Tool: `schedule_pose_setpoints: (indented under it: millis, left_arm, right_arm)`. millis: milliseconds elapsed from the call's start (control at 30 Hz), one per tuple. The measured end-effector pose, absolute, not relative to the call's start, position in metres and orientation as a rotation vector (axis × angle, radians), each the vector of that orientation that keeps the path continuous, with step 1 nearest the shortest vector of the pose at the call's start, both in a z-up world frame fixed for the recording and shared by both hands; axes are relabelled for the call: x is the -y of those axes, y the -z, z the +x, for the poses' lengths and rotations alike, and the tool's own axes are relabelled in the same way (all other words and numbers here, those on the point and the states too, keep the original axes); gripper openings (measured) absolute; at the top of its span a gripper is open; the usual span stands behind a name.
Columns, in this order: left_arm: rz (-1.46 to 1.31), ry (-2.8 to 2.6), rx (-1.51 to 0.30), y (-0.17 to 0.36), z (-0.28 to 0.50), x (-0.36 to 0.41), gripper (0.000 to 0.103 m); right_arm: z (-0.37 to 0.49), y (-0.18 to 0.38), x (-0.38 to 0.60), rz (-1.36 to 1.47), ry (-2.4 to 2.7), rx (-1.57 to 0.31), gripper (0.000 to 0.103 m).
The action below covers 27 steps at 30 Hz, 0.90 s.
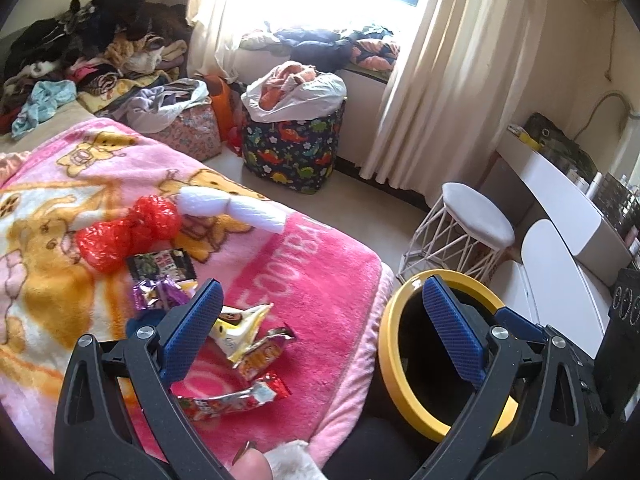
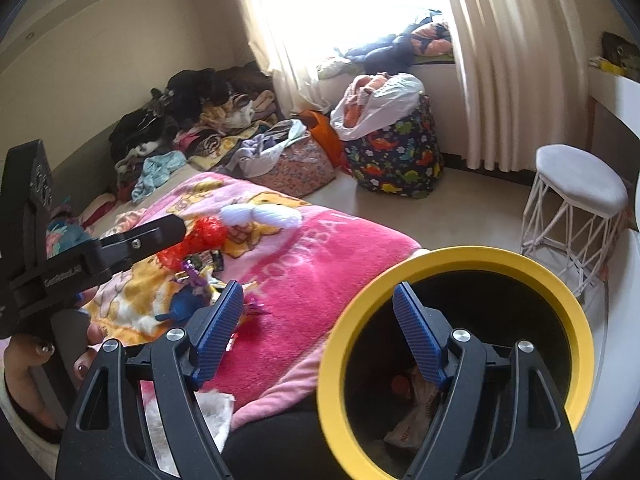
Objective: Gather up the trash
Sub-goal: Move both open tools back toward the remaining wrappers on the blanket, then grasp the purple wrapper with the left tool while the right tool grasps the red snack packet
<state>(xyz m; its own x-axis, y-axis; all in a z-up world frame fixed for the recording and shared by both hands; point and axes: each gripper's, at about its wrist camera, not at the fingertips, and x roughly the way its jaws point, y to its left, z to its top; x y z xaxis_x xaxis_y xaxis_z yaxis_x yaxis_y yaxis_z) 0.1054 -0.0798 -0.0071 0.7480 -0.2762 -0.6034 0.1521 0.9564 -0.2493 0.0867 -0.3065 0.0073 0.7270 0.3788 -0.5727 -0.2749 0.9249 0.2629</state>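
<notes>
Both tools hang empty with jaws spread wide: the left gripper above the snack wrappers strewn on the pink blanket, the right gripper beside the yellow-rimmed bin, which already holds scraps. The next wrapper pickup seems due, calling for a low pinch; the bed edge lies just beside the bin, leaving a short, unobstructed carry

Wrappers lie on the blanket, the bin right of it, a stool behind the bin.
</notes>
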Motion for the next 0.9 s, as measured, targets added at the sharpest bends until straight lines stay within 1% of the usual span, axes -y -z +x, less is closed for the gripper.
schedule_pose_setpoints:
  millis: [600, 900]
  left_arm:
    - [-0.294, 0.105, -0.667, 0.009, 0.111, 0.006, 0.092]
    - [-0.326, 0.061, -0.665, 0.016, 0.109, -0.021, 0.092]
  right_arm:
    - [0.09, -0.001, 0.24, 0.051, -0.515, -0.72, 0.075]
    - [0.095, 0.013, 0.207, 0.022, -0.569, -0.787, 0.075]
